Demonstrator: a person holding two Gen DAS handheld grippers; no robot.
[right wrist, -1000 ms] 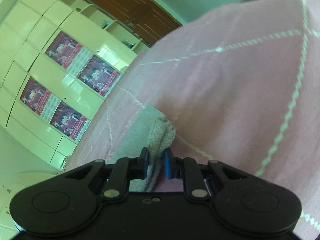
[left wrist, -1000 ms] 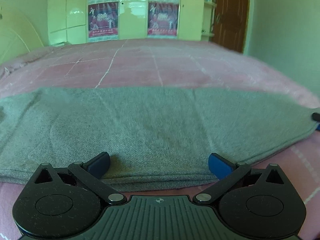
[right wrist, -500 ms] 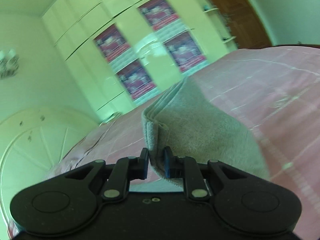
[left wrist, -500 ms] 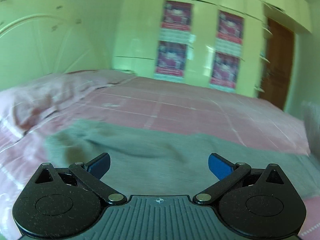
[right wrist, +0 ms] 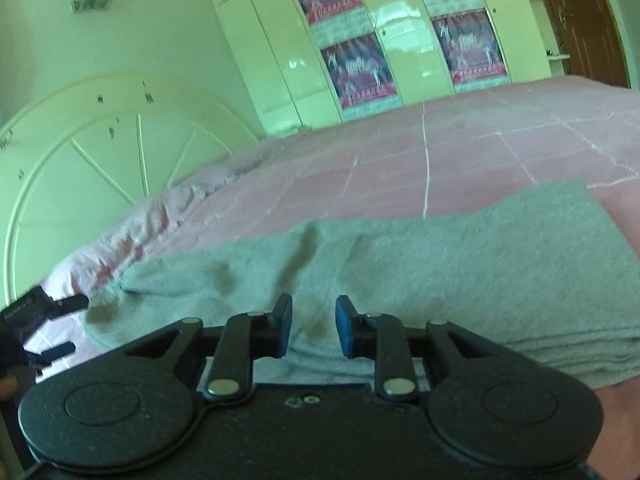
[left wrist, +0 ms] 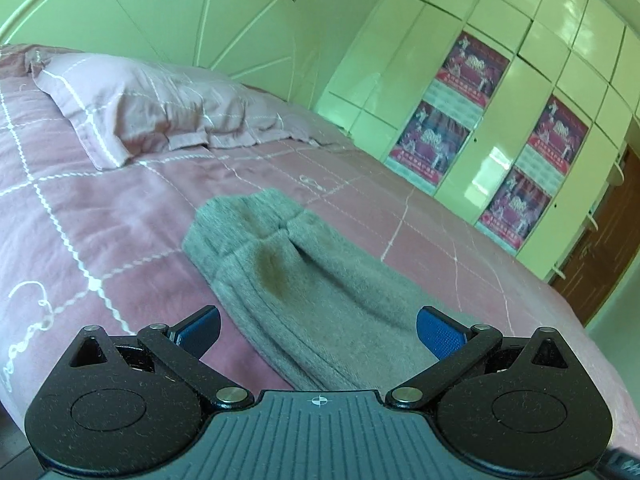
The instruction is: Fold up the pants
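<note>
Bed [left wrist: 120, 208] w/ pink checked cover fills most of both views; in the right-wrist view its bare part runs across the mid-frame [right wrist: 460, 152]. Headboard [left wrist: 192, 12], pale w/ fan-shaped ribs, sits at 11 o'clock in the left-wrist view and at 9 o'clock in the right-wrist view [right wrist: 100, 152]. Wardrobe [left wrist: 520, 80] w/ glossy doors and red posters stands at 1–2 o'clock from the left cam, 12 o'clock from the right cam [right wrist: 380, 40]. Brown door [left wrist: 596, 256] at 3 o'clock, left view. Pillow [left wrist: 144, 104] lies at 10 o'clock by the headboard.

Pants [left wrist: 312, 280], grey knit, lie flat on the bed as a long folded band w/ layered edges. Left view: they run from frame center down to 6 o'clock, passing between the fingers. Right view: pants [right wrist: 440, 264] spread from 9 to 3 o'clock, stacked edges showing at 4 o'clock, a few dark spots near center.

Left gripper [left wrist: 318, 326]: released, jaws wide apart, low over the pants, nothing between the pads. Right gripper [right wrist: 309, 326]: released, jaws parted w/ a clear gap, pants fabric just beyond and under the tips, not pinched. The left gripper's tips also show at 9 o'clock in the right view [right wrist: 60, 324], at the pants' end.
</note>
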